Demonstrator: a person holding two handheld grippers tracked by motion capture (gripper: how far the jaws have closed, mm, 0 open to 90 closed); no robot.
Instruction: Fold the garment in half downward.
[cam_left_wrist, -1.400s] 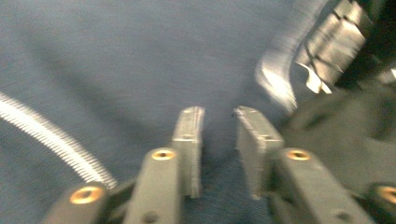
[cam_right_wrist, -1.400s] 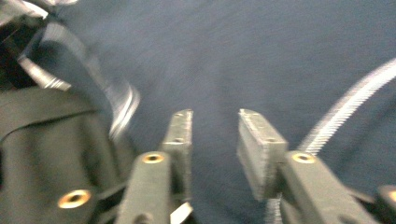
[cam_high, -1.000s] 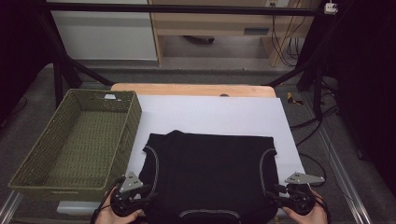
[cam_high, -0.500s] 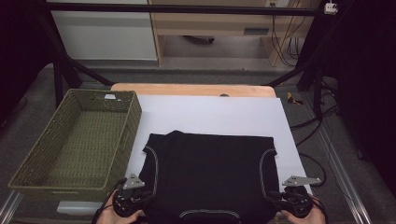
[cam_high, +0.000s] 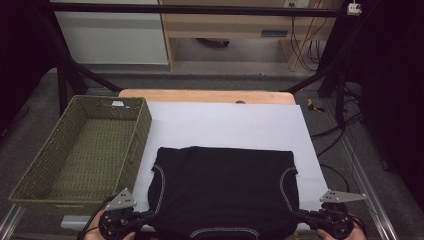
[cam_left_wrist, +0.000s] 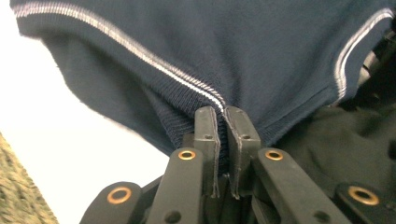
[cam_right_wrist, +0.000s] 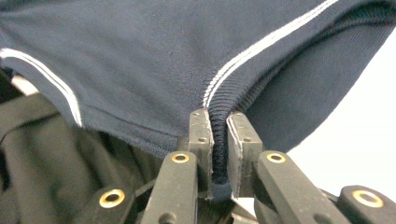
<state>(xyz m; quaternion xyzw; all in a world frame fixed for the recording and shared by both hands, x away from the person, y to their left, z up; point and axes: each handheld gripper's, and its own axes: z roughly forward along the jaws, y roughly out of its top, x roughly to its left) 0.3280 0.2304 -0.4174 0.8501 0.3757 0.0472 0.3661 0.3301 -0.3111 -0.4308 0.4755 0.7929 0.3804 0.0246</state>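
Note:
A dark navy shirt (cam_high: 222, 190) with white striped trim lies flat on the white sheet (cam_high: 225, 125). My left gripper (cam_high: 149, 215) is at its near left corner and my right gripper (cam_high: 298, 215) at its near right corner. In the left gripper view, the left gripper (cam_left_wrist: 222, 112) pinches a ribbed, striped edge of the shirt (cam_left_wrist: 233, 46). In the right gripper view, the right gripper (cam_right_wrist: 218, 114) clamps the ribbed hem of the shirt (cam_right_wrist: 140, 56), with fabric showing between the pads. Both pairs of jaws have just been closing onto the cloth.
A green woven basket (cam_high: 142, 127) stands on the left side of the table, touching the sheet's edge. The wooden table edge (cam_high: 205, 95) runs along the back. Black frame bars and cables surround the table.
Both grippers have closed on the shirt's near corners and shifted slightly outward and toward me. The near edge of the shirt is lifted a little off the sheet.

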